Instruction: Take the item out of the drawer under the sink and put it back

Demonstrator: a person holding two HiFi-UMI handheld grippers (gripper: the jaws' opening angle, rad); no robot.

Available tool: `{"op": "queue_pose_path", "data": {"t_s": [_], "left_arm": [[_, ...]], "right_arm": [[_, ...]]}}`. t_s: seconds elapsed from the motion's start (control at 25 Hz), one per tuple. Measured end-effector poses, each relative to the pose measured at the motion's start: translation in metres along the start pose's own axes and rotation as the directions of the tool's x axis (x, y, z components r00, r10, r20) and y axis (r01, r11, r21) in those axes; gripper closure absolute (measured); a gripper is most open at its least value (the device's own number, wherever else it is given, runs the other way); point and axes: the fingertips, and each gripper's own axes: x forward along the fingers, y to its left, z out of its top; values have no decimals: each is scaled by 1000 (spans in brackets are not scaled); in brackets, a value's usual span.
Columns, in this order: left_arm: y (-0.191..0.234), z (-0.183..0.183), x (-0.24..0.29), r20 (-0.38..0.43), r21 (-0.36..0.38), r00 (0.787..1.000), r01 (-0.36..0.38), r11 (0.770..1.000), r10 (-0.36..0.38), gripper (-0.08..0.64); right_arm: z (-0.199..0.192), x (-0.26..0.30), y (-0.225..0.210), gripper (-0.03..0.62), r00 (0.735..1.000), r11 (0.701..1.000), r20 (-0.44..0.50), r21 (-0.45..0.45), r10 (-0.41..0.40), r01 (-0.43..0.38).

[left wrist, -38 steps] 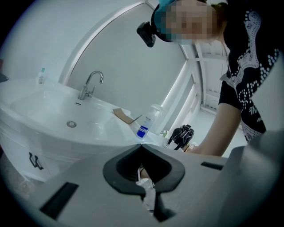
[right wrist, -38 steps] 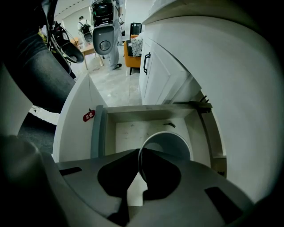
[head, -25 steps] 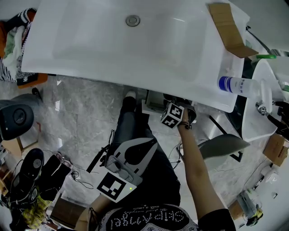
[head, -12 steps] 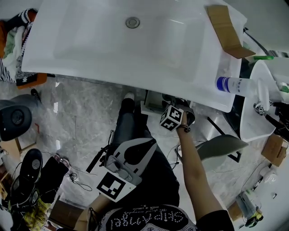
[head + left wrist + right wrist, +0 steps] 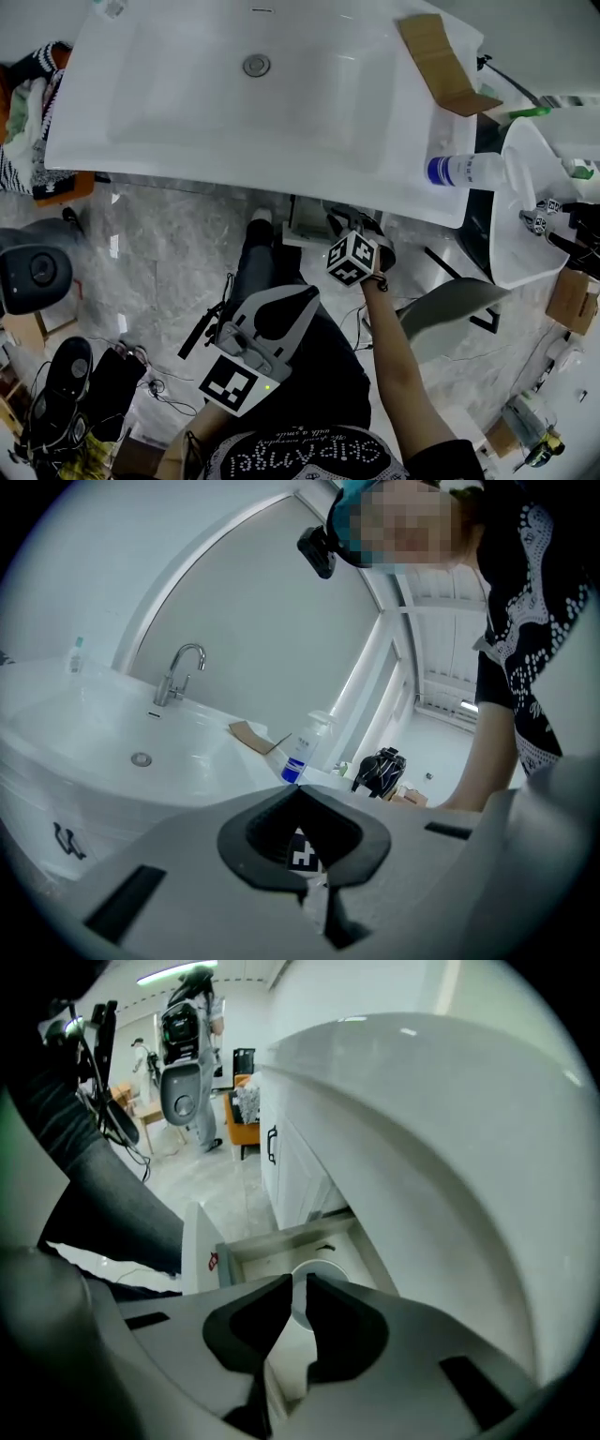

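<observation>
Right gripper view shows one white, round-rimmed, cup-like item (image 5: 323, 1272) caught in the narrow slot of the right gripper (image 5: 299, 1279). That gripper's jaws have just been closing and now pinch the item's sides. The item's round end sticks out just past the fingertips, over the one open drawer (image 5: 270, 1258) beneath the white ceramic sink (image 5: 422, 1129). Whether it clears the drawer floor is unclear. Its long axis seems to run along the jaws, pointing away from the camera and downward. The left gripper (image 5: 299, 787), the second of two, hangs well apart above the person's dark trouser leg, jaws pressed together on nothing. On the sink's rim rest one blue-and-white spray bottle (image 5: 464, 170) and one brown folded cardboard piece (image 5: 436, 61).
</observation>
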Motion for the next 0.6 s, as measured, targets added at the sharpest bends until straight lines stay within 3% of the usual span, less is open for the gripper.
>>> {"op": "queue_pose_path", "data": {"t_s": [0.12, 0.36, 0.6], "left_arm": [[-2, 4, 3, 8, 20, 1000, 10, 1000, -10, 556], [-4, 13, 9, 27, 66, 999, 20, 998, -22, 555], [-8, 23, 15, 33, 113, 999, 32, 993, -36, 555]], "right_arm": [[7, -17, -5, 561, 998, 995, 59, 97, -35, 29], [18, -54, -10, 574, 982, 973, 163, 223, -90, 52], [28, -94, -13, 574, 959, 955, 238, 285, -151, 80]]}}
